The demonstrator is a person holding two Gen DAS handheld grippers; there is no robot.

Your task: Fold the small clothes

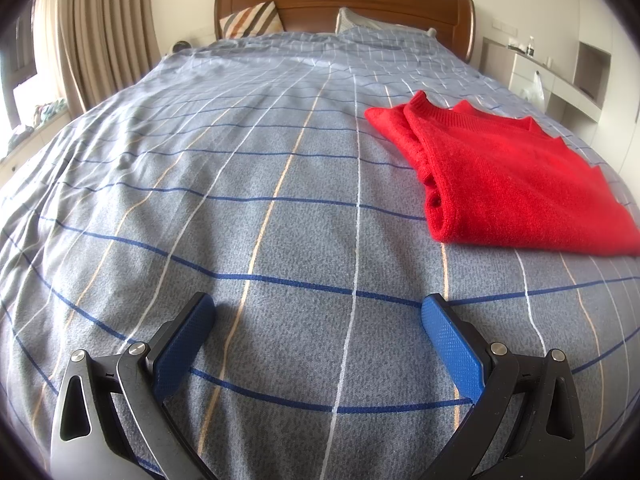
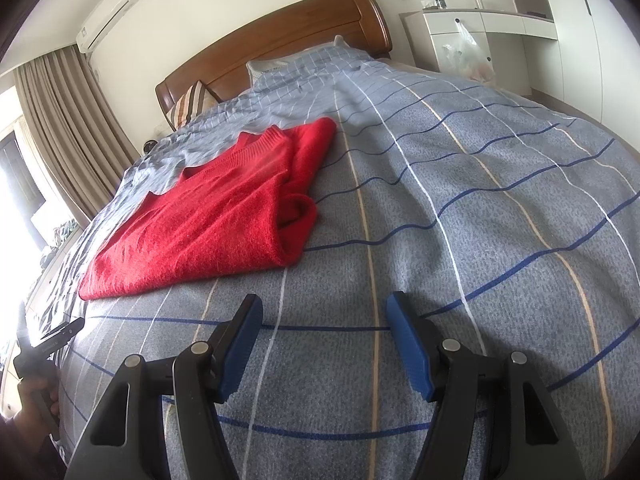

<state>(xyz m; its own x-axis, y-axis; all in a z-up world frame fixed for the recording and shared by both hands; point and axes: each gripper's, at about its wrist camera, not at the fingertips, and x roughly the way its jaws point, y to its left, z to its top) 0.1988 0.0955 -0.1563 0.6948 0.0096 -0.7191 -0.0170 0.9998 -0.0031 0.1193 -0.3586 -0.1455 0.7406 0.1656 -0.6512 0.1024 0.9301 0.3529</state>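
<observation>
A red knit sweater (image 1: 504,172) lies folded flat on the blue-grey checked bedspread (image 1: 256,200). In the left wrist view it is ahead and to the right of my left gripper (image 1: 318,306), which is open and empty just above the cover. In the right wrist view the sweater (image 2: 224,212) lies ahead and to the left of my right gripper (image 2: 324,304), also open and empty, close to its near edge but apart from it. The left gripper (image 2: 52,340) shows at the far left edge of the right wrist view.
A wooden headboard (image 1: 344,0) and pillows (image 1: 250,20) are at the far end of the bed. Curtains (image 1: 100,28) hang at the left. White shelving (image 2: 488,28) with a plastic bag (image 2: 468,56) stands at the right.
</observation>
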